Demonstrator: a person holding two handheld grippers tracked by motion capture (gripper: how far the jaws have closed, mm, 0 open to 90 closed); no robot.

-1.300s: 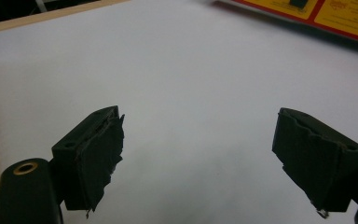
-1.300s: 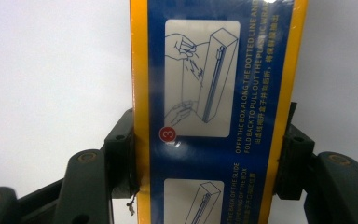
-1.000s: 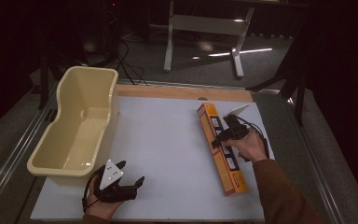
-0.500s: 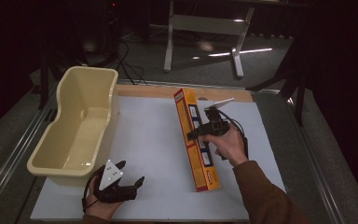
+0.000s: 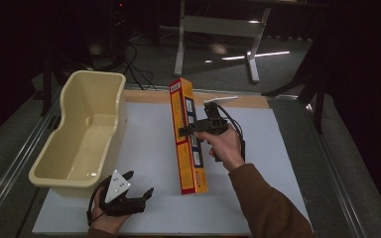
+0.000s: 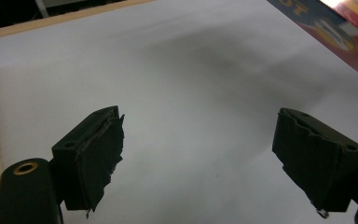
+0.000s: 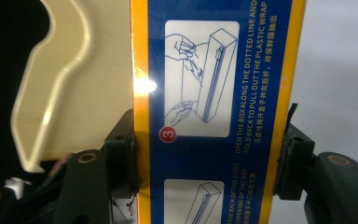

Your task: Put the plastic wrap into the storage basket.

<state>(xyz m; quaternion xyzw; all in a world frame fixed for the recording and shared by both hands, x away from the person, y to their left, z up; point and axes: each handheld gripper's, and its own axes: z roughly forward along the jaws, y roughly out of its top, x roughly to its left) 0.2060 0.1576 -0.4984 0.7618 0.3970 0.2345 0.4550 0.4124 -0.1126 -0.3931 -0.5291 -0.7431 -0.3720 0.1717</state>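
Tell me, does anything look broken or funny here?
Yes. The left gripper's black pads look torn and ragged at their edges in the left gripper view. The long box is simply held by the right gripper.

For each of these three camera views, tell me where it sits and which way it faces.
High view: above the person's side, looking forward and down on the white table; both forearms and hands show.
Left gripper view: rides the left gripper, looking across the table between open fingers.
Right gripper view: rides the right gripper, clamped on the long orange-and-blue cardboard box.
All share that box.
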